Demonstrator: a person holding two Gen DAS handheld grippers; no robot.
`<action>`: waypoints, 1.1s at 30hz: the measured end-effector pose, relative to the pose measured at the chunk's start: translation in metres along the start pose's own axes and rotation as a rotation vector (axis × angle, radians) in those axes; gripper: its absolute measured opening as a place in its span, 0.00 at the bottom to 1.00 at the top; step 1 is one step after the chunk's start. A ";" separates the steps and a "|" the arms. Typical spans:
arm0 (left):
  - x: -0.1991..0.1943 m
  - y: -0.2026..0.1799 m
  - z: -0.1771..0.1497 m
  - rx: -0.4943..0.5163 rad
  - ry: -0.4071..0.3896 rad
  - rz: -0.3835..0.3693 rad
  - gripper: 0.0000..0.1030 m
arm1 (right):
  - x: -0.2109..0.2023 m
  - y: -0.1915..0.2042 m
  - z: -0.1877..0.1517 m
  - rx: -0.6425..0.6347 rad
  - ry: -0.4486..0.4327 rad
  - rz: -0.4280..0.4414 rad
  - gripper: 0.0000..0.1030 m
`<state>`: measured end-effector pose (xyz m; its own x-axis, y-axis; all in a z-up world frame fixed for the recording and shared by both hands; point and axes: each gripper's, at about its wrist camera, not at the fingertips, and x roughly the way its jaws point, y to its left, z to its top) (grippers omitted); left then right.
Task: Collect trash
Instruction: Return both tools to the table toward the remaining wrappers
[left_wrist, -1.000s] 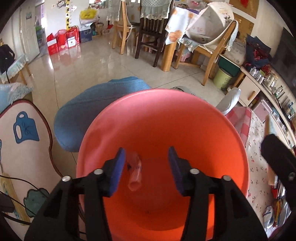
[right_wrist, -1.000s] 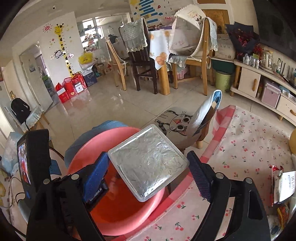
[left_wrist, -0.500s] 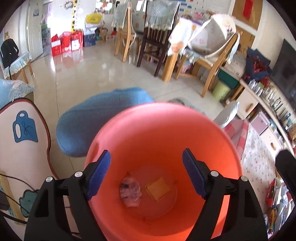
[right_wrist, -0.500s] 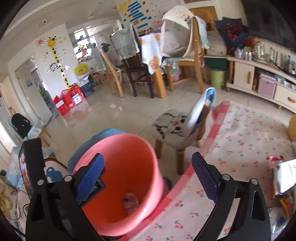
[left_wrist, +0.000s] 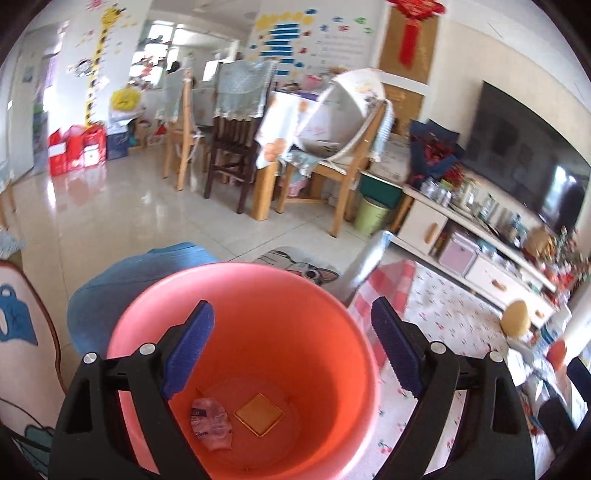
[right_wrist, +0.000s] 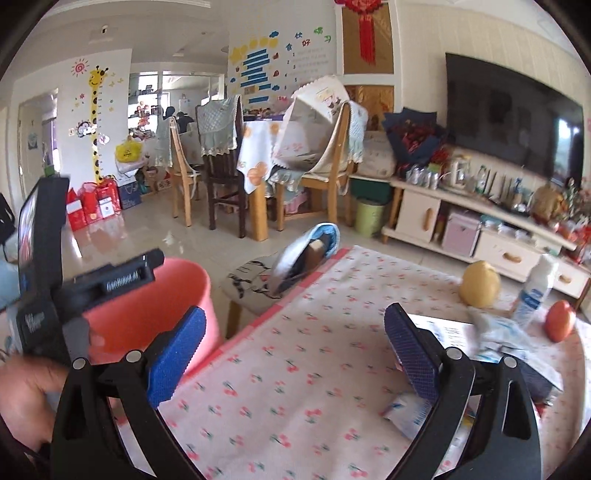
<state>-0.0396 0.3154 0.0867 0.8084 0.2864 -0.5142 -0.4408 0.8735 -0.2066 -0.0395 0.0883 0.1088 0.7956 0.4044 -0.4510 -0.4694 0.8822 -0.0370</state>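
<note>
A coral-pink bucket (left_wrist: 332, 362) stands beside the table, and my left gripper (left_wrist: 291, 350) hangs open and empty over its mouth. On its bottom lie a crumpled clear wrapper (left_wrist: 210, 421) and a square foil packet (left_wrist: 258, 413). My right gripper (right_wrist: 295, 350) is open and empty above the cherry-print tablecloth (right_wrist: 295, 387). The bucket (right_wrist: 147, 314) shows at its left. Loose wrappers (right_wrist: 406, 410) and crumpled packaging (right_wrist: 498, 332) lie on the cloth near the right finger.
On the table's right side stand a yellow fruit (right_wrist: 480, 284), a red fruit (right_wrist: 559, 319) and a white bottle (right_wrist: 532, 291). A cat-print child's chair (right_wrist: 266, 273) and a blue cushion (left_wrist: 122, 280) sit beside the bucket. Dining chairs and a TV cabinet lie beyond.
Both grippers opened: the left let the wrapper fall and the right let the foil packet fall into the bucket. The right gripper then swung right over the table. The left rose.
</note>
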 end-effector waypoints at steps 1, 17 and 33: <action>-0.002 -0.006 -0.001 0.019 0.004 -0.003 0.85 | -0.005 -0.003 -0.005 -0.004 -0.003 -0.014 0.94; -0.037 -0.080 -0.038 0.169 0.063 -0.213 0.85 | -0.079 -0.084 -0.057 0.128 0.071 -0.104 0.95; -0.077 -0.171 -0.106 0.490 0.092 -0.356 0.85 | -0.121 -0.201 -0.093 0.292 0.090 -0.253 0.95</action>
<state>-0.0681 0.1020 0.0736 0.8268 -0.0725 -0.5578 0.0984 0.9950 0.0166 -0.0771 -0.1604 0.0874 0.8295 0.1541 -0.5369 -0.1239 0.9880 0.0923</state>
